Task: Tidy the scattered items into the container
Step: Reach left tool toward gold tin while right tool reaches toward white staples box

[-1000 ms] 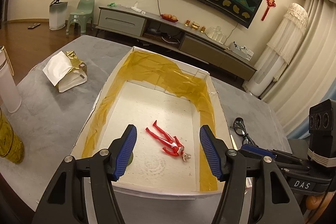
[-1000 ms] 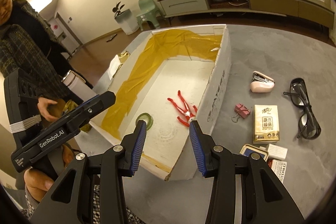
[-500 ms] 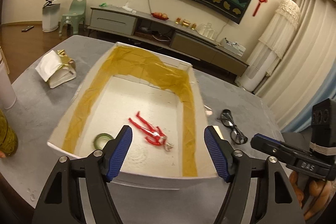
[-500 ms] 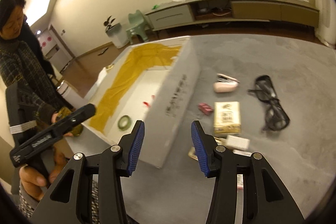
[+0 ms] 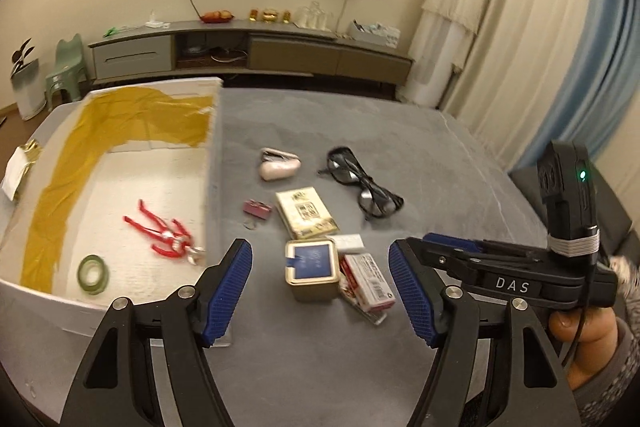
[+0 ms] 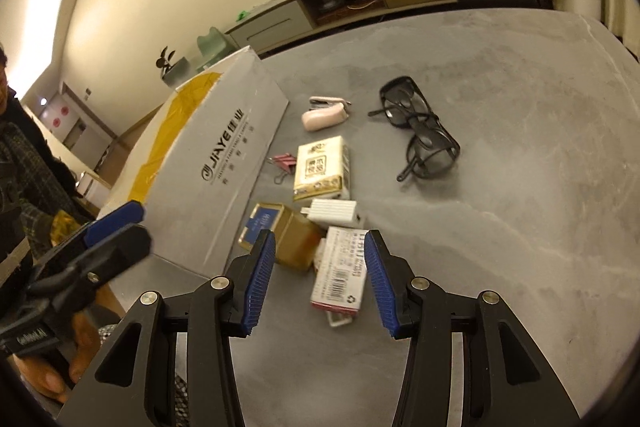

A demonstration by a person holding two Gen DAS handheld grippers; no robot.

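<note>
White cardboard box (image 5: 108, 163) lined with yellow tape sits open on the left part of the grey worktop (image 5: 420, 163); inside it lie a red and silver toy figure (image 5: 164, 233) and, nearer the front wall, a green roll of tape (image 5: 93, 274). Scattered just beside the box's right wall are a pink stapler (image 5: 279, 167), a small pink binder clip (image 5: 258, 207), a cream and gold tissue packet (image 5: 306, 213), a gold tin with a blue lid (image 5: 312, 269), a white ribbed charger block (image 6: 334, 213) and a white and red printed carton (image 6: 342, 275). Black-framed glasses (image 5: 360, 183) lie a little further right, apart from the cluster.

Left claw (image 5: 320, 285) is held above the worktop with its blue-padded jaws wide apart and nothing between them, the gold tin showing in the gap. Right claw (image 6: 320, 281) is likewise spread and empty, poised over the printed carton, with the tin just to its left. A person's hand (image 5: 580, 339) grips the right claw's handle.
</note>
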